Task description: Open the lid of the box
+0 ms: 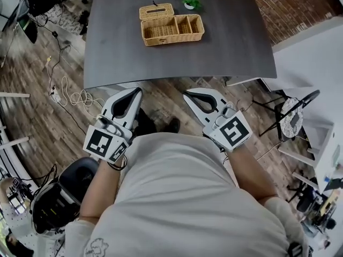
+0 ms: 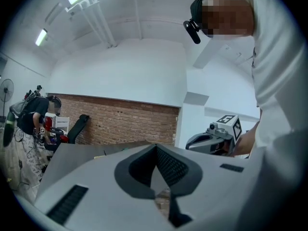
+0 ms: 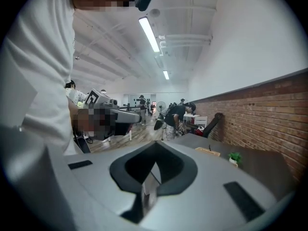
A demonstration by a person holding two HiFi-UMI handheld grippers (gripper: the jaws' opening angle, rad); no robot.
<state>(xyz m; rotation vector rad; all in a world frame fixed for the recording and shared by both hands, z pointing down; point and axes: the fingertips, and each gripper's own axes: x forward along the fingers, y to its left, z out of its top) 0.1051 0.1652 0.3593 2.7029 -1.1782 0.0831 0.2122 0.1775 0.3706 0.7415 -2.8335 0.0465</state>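
Note:
A wicker box (image 1: 172, 29) with several open compartments sits on the far part of the dark table (image 1: 134, 58). Its lid (image 1: 156, 10) lies flat just behind it. Both grippers hang off the table, near the person's body and short of its front edge. My left gripper (image 1: 139, 90) has its jaws together with nothing in them. My right gripper (image 1: 186, 95) is likewise shut and empty. In the right gripper view the box (image 3: 208, 151) shows small, ahead and to the right of the right gripper (image 3: 155, 143). In the left gripper view the left gripper (image 2: 155, 147) points over the table.
A small green plant (image 1: 190, 3) stands on the table right of the lid. White cables (image 1: 72, 96) lie on the wood floor at left. A round black chair (image 1: 293, 116) and white furniture (image 1: 316, 63) stand at right. A person (image 2: 33, 112) works beyond the table.

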